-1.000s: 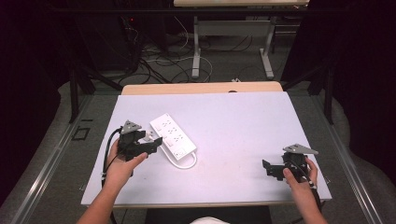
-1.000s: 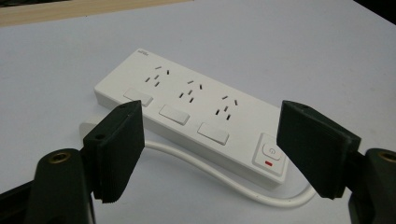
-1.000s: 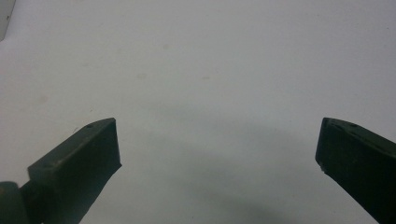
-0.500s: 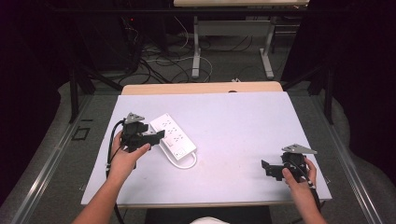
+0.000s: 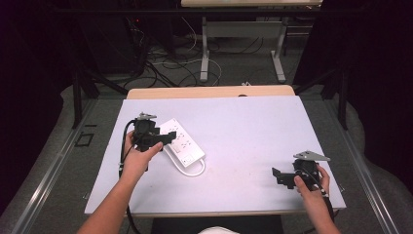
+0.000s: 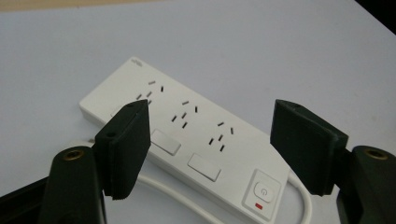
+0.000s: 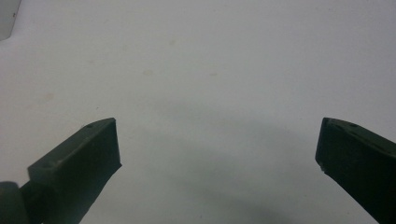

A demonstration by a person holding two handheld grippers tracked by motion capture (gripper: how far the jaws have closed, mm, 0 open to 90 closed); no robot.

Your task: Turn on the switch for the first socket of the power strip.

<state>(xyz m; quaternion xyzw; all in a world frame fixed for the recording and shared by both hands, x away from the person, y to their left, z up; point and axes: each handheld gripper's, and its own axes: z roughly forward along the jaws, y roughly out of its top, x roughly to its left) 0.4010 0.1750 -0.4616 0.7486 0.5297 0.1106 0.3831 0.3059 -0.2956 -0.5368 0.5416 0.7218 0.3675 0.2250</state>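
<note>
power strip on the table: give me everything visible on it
The white plastic rectangular power strip lies flat and diagonal on the pale table cover, left of centre. Its top carries three groups of socket slots, two blank rectangular buttons, and a power switch with a red mark at one end. A white cable loops from that end. The left gripper hovers over it, jaws apart, not touching.

Bare forearms, no sleeves in sight. Left gripper point(image 5: 165, 139): matt black body, black cable looping from its rear, small grey three-cornered plate on top. Fingers point(image 6: 127, 149) blocky, black, flat-faced, finely ribbed along the lower edge, each mounted on a rounded black arm with a brass-ringed screw hole. Right gripper point(image 5: 278, 176): same black build, larger grey three-cornered plate above, dark wedge-shaped fingers point(image 7: 79, 161) with small pits.
</note>
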